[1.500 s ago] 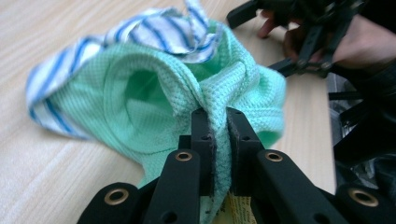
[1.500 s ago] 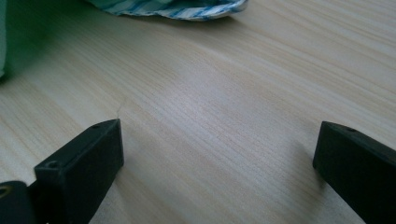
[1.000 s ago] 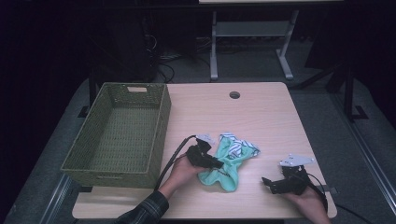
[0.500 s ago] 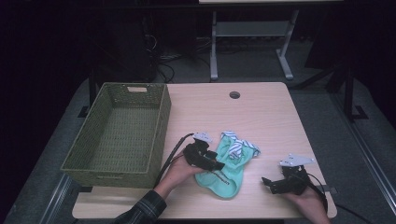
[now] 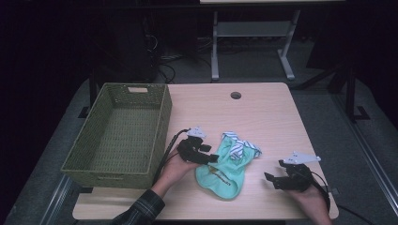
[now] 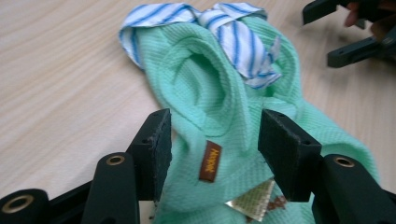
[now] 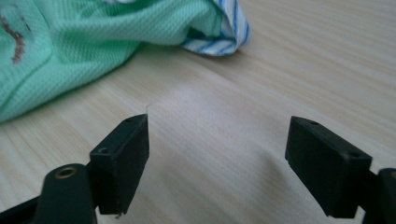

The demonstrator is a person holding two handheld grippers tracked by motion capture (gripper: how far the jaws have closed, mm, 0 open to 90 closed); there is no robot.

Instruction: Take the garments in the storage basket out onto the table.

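High view: mint garment [image 5: 224, 165] lies lengthwise, striped end away from the person

Probably a dim lab, wooden desk [image 5: 263, 117], floor cables [image 5: 164, 61], metal stand [image 5: 253, 33]

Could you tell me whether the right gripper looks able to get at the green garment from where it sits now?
Probably yes: the right gripper is open, and bare tabletop lies between it and the green garment.

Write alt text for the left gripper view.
The left gripper is open, its two black jaws straddling a mint-green knit garment with a blue-striped white collar on a light wooden table. The right gripper sits at the top right.
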